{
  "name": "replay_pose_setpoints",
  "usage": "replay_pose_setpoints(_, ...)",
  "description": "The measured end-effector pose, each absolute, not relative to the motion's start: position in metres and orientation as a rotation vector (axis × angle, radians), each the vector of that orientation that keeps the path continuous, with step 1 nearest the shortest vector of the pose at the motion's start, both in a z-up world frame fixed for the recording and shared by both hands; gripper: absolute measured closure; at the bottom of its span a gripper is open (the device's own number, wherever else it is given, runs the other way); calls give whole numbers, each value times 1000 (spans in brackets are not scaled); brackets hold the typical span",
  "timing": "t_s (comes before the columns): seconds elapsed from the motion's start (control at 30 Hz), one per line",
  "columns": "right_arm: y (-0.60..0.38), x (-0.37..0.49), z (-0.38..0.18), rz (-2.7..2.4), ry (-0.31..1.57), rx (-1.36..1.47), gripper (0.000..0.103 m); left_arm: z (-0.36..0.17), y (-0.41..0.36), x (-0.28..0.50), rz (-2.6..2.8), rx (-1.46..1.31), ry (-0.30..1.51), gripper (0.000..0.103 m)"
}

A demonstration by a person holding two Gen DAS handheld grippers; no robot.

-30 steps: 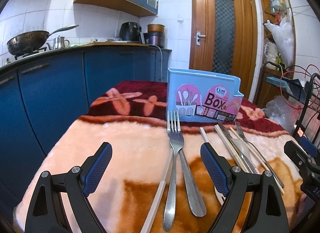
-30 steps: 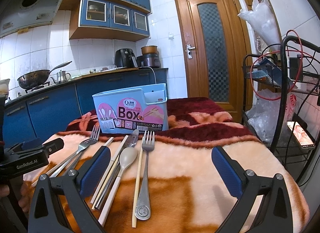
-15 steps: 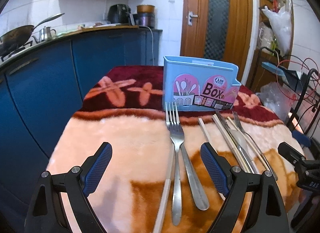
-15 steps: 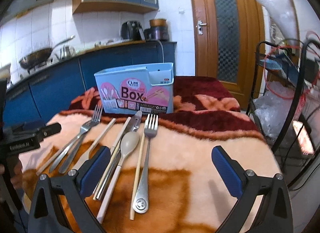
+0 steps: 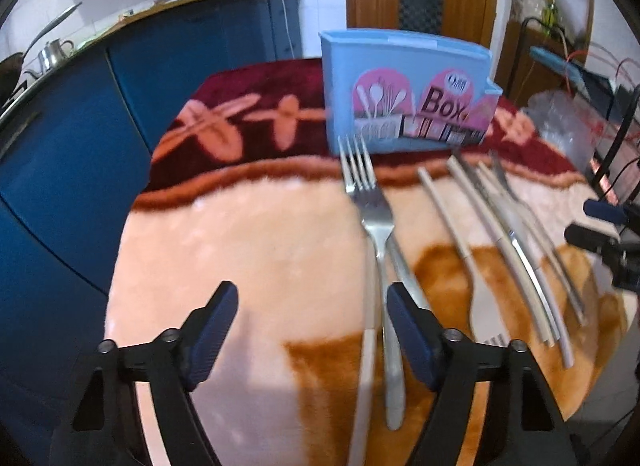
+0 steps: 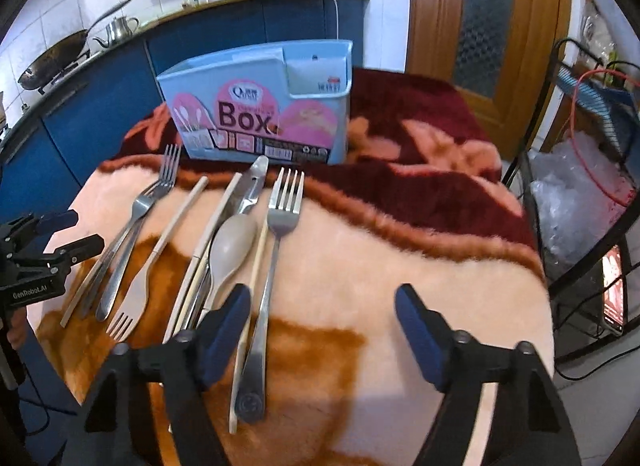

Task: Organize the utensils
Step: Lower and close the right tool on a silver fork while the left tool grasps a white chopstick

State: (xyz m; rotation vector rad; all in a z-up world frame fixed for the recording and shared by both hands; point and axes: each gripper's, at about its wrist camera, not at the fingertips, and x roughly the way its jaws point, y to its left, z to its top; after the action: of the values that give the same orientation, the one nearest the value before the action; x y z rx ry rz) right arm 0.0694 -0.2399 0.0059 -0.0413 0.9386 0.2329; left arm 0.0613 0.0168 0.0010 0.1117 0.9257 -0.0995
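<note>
Your desk [image 6: 400, 266] wears a fleecy peach-and-maroon blanket. At its far side stands the blue utensil box [image 6: 256, 113], upright, label facing you. In front of it the utensils lie side by side: a steel fork [image 6: 276, 266] on the right, a beige spoon [image 6: 232, 246] beside it, another steel fork [image 5: 372, 217] on the left. Your left tool [image 5: 312, 330] hangs released above the blanket, grasping nothing; your right tool [image 6: 324, 330] is likewise spread wide and empty.
</note>
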Motion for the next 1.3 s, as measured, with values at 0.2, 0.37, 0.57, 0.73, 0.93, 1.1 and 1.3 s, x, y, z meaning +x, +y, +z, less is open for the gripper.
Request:
replay_pose_setpoints(0.2, -233, 85, 2, 286, 1027, -38, 51, -8, 20, 67, -154, 90, 994, 37)
replay_pose_setpoints(0.37, -226, 95, -1, 300, 1059, -57, 57, -7, 24, 76, -165, 43, 1001, 51)
replay_pose_setpoints(0.57, -216, 109, -8, 299, 1100, -86, 59, -11, 26, 85, -157, 27, 1024, 53)
replay_pose_setpoints(0.73, -214, 119, -9, 303, 1134, -103, 60, -11, 22, 98, -150, 48, 1060, 53)
replay_pose_setpoints(0.93, -210, 129, -10, 309, 1173, -139, 62, -9, 9, 118, -175, 117, 1108, 59)
replay_pose_setpoints(1.1, -211, 128, -8, 296, 1148, -132, 91, -5, 15, 125, -214, 49, 1119, 92)
replay_pose_setpoints(1.3, -228, 114, -3, 306, 1065, -24, 97, 2, 36, 113, -211, -67, 1064, 98)
